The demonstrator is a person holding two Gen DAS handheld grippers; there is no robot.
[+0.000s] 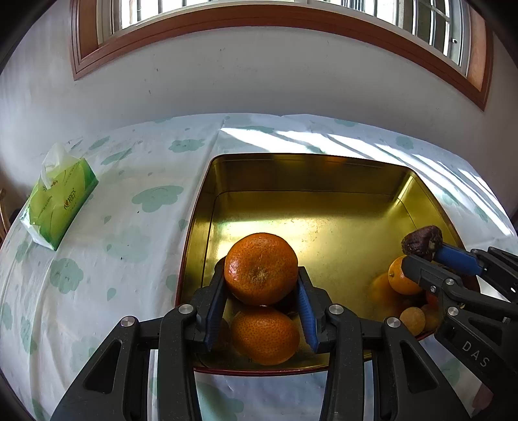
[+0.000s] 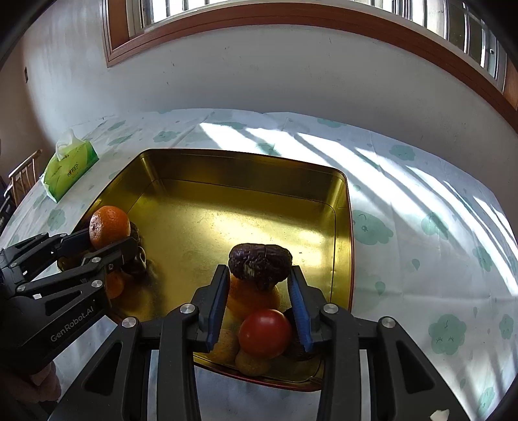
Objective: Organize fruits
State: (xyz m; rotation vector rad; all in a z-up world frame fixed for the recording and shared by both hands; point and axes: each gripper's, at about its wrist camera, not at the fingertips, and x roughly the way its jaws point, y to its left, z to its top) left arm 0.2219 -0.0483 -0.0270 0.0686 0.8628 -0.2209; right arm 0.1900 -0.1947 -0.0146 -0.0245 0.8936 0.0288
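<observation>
A gold metal tin (image 1: pixel 307 175) stands on the table; it also shows in the right wrist view (image 2: pixel 226 168). My left gripper (image 1: pixel 261 275) is shut on an orange (image 1: pixel 261 267) and holds it above the tin's near left part, over another orange (image 1: pixel 264 335). My right gripper (image 2: pixel 259 275) is shut on a dark wrinkled fruit (image 2: pixel 259 260) above the tin's near right part. Under it lie a red tomato (image 2: pixel 264 333), an orange (image 2: pixel 255 298) and small yellow-brown fruits (image 2: pixel 252 364). The left gripper's orange (image 2: pixel 108 226) shows at the left of the right wrist view.
A green tissue pack (image 1: pixel 58 197) lies on the cloud-patterned tablecloth (image 1: pixel 129 246) at the far left. A white wall and a wood-framed window (image 1: pixel 259 19) stand behind the table. A wooden chair (image 2: pixel 22 175) shows beyond the table's left edge.
</observation>
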